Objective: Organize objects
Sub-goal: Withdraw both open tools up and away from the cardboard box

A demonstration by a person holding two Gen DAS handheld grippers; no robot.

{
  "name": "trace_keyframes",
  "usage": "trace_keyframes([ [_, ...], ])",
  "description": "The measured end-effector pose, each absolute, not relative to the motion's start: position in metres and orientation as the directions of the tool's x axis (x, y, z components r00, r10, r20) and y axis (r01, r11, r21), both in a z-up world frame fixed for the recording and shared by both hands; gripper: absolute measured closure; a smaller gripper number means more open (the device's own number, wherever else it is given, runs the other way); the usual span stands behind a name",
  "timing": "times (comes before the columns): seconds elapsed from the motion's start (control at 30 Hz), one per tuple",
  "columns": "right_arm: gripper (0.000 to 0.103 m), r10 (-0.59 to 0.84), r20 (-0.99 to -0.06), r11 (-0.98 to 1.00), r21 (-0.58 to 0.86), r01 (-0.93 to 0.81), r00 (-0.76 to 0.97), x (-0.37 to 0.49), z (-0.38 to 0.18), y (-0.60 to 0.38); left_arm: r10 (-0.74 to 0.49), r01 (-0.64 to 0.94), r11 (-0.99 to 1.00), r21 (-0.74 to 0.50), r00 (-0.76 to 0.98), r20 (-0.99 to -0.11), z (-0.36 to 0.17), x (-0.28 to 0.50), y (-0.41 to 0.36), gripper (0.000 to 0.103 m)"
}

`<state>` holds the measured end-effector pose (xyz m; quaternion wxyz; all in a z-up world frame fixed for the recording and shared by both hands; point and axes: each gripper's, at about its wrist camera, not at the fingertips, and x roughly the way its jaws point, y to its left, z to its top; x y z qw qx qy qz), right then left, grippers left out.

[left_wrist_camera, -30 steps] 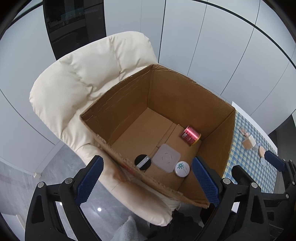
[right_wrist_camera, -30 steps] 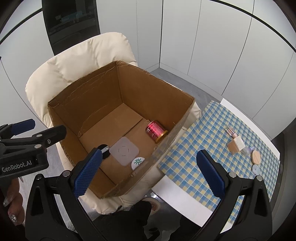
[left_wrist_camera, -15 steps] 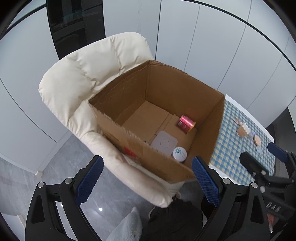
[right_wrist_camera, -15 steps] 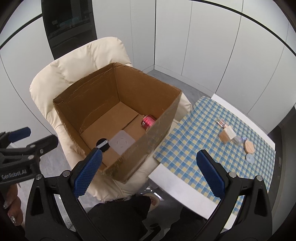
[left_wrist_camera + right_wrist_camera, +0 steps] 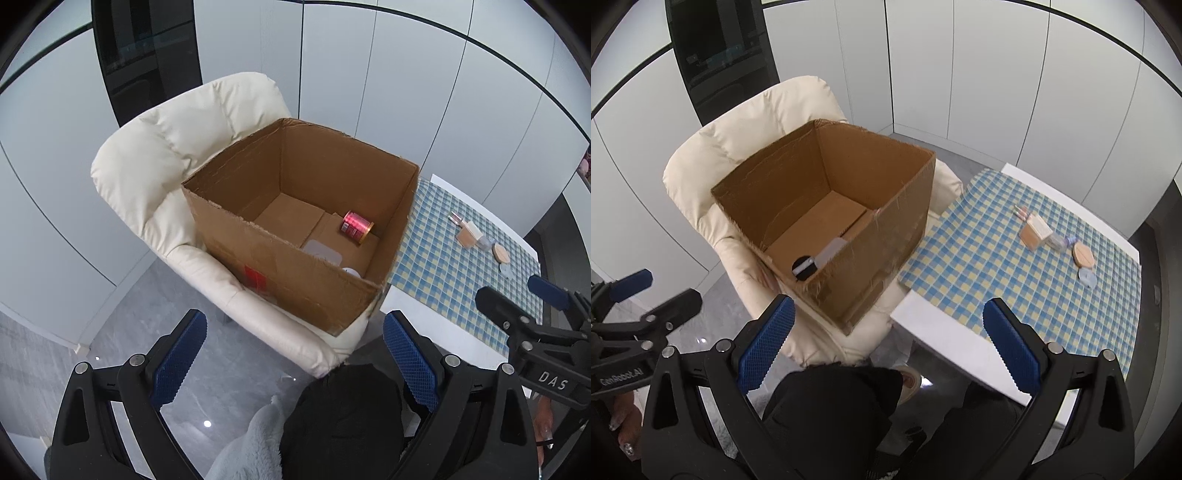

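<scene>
Fingers (image 5: pixel 177 354) of both grippers — left gripper (image 5: pixel 291 358), right gripper (image 5: pixel 890 343) — spread wide, empty, above the open brown cardboard box (image 5: pixel 886 236) on the cream padded armchair (image 5: pixel 147 177); a red metallic spool (image 5: pixel 355 227) lies inside.

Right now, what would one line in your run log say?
left tool: open, holds nothing | right tool: open, holds nothing | box: on chair, red can inside | table: small items left

Cream armchair (image 5: pixel 155 173) and white wall panels (image 5: pixel 979 74)
A grey tiled floor (image 5: pixel 122 325) is lying beneath; a dark glass panel (image 5: pixel 720 48) is standing behind.
</scene>
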<state>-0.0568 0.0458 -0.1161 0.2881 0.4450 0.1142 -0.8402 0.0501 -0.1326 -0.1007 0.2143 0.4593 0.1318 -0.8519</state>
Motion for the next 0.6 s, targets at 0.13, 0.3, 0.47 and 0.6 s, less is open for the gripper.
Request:
trace_keyframes([
  [0.13, 0.000, -0.382, -0.817, -0.805, 0.064, 0.590, -0.432, -0.044, -0.117, 0.055, -0.233, 0.482, -0.875, -0.039, -0.492, -0.839, -0.099, 0.064, -0.128, 0.006],
  [0.3, 0.000, -0.377, -0.818, -0.800, 0.051, 0.598, -0.435, -0.026, -0.114, 0.067, -0.230, 0.477, -0.878, -0.036, -0.487, -0.842, -0.099, 0.079, -0.119, 0.006],
  [0.47, 0.000, -0.371, -0.816, -0.797, 0.037, 0.602, -0.442, -0.006, -0.112, 0.084, -0.218, 0.452, -0.891, -0.044, -0.510, -0.832, -0.092, 0.097, -0.104, 0.006],
  [0.6, 0.000, -0.379, -0.818, -0.801, 0.056, 0.596, -0.433, 0.006, -0.113, 0.098, -0.221, 0.444, -0.895, -0.042, -0.522, -0.824, -0.090, 0.110, -0.094, 0.006],
])
